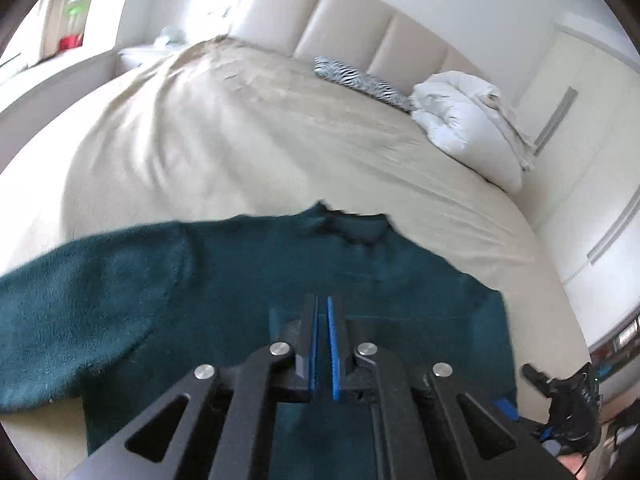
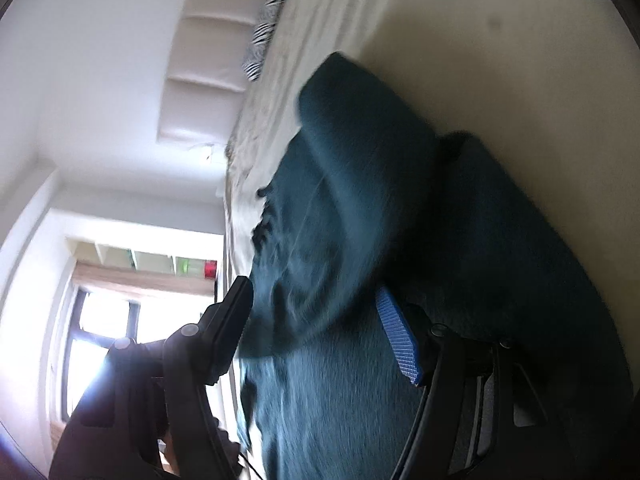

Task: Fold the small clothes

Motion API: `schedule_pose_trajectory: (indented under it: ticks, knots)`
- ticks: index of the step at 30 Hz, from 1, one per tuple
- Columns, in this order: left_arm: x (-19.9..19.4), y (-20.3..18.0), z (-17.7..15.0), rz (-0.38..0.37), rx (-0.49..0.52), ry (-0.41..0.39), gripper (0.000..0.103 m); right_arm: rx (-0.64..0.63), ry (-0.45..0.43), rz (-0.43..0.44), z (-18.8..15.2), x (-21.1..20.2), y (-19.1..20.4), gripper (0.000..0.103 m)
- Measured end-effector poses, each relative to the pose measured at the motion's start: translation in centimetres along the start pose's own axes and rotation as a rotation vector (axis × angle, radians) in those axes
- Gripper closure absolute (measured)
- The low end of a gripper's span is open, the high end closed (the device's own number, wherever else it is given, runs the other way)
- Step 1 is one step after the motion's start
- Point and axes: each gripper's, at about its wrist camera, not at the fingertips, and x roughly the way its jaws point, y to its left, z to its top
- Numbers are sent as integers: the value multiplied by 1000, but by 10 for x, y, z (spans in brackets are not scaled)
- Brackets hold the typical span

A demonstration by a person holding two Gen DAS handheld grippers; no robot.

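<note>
A dark teal fuzzy sweater (image 1: 248,280) lies spread on the beige bed (image 1: 248,140), neck away from me and one sleeve (image 1: 80,300) stretched to the left. My left gripper (image 1: 322,304) is over the sweater's body, and its blue pads (image 1: 332,344) are pinched together on a thin bit of its cloth. In the right wrist view, which is rolled sideways, my right gripper (image 2: 312,288) stands open low over the sweater (image 2: 360,200). A folded part of the sweater lies between its fingers, and the pads do not press on it. The right gripper (image 1: 568,396) also shows at the sweater's right edge.
A bundled white duvet (image 1: 464,120) and a zebra-striped pillow (image 1: 360,78) lie at the padded headboard (image 1: 344,20). White wardrobe doors (image 1: 580,160) stand close on the right side of the bed. A window (image 2: 108,320) is on the far side.
</note>
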Motion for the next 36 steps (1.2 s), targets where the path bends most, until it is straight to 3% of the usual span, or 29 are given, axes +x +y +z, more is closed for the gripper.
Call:
schedule_pose_trajectory:
  ticks: [4, 7, 10, 13, 17, 19, 22, 29, 34, 36]
  knots:
    - [18, 32, -14, 18, -80, 42, 98, 28, -86, 1, 26, -3, -2, 41]
    - [28, 28, -27, 10, -70, 105, 95, 61, -89, 29, 35, -5, -7, 41]
    - [38, 19, -34, -23, -52, 180, 68, -3, -57, 7, 29, -2, -4, 41]
    - [42, -1, -34, -7, 43, 219, 54, -42, -50, 1, 24, -2, -1, 41]
    - [53, -16, -34, 47, 128, 240, 54, -47, -50, -4, 20, -2, -1, 41]
    - [56, -16, -34, 66, 133, 236, 79, -45, -45, -2, 19, -3, -1, 41]
    - [56, -19, -36, 74, 155, 226, 90, -42, -44, 14, 20, -4, -3, 41]
    - [14, -24, -10, 7, 127, 17, 92, 38, -62, 80, 30, -4, -11, 41]
    - [16, -8, -8, 0, 75, -28, 92, 74, -16, 100, 33, 12, -3, 39]
    - [16, 5, -13, 14, 40, -50, 92, 90, -36, 89, 39, 16, -4, 41]
